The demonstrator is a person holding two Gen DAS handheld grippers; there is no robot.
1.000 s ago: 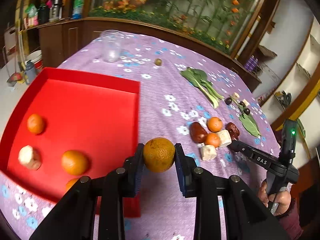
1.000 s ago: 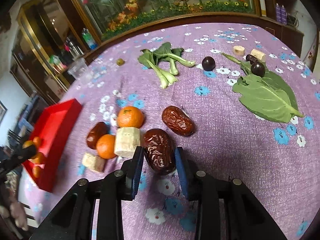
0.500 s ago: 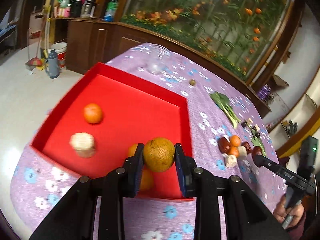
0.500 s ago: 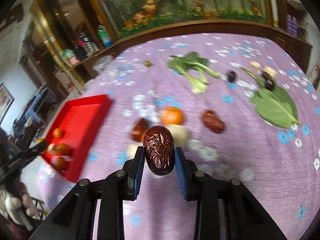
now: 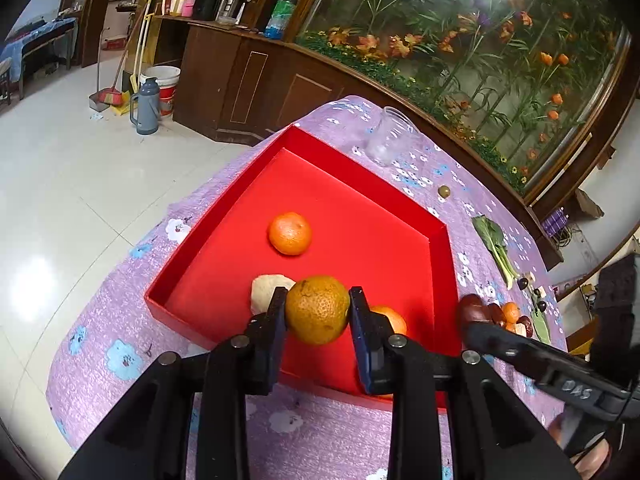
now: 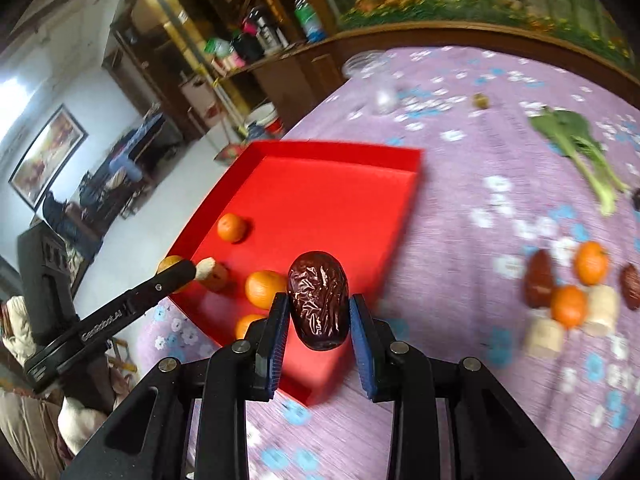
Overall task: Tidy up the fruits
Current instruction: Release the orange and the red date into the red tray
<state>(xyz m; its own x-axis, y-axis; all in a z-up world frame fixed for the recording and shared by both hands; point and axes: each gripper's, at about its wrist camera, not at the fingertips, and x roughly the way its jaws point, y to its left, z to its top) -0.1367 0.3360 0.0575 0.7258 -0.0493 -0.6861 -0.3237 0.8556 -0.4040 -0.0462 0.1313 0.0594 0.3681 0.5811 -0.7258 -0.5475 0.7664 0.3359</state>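
My left gripper [image 5: 318, 312] is shut on a dull orange tangerine [image 5: 317, 309] and holds it above the near side of the red tray [image 5: 224, 232]. The tray holds a bright tangerine [image 5: 290, 233], a pale banana piece [image 5: 266, 286] and another tangerine [image 5: 390, 320] behind the right finger. My right gripper [image 6: 319, 316] is shut on a wrinkled dark red date [image 6: 318, 298], above the tray's near corner [image 6: 320, 384]. In the left wrist view the right gripper [image 5: 472, 312] comes in from the right with the date.
On the purple flowered cloth to the right lie more dates, tangerines and banana pieces [image 6: 572, 300], bok choy [image 6: 576, 144], a small green fruit [image 6: 480, 100] and a clear glass [image 5: 388, 140]. The table edge drops to the tiled floor [image 5: 80, 200] left of the tray.
Both grippers have moved left from the fruit pile to the red tray, each still holding its fruit. The right gripper has come close beside the left one.
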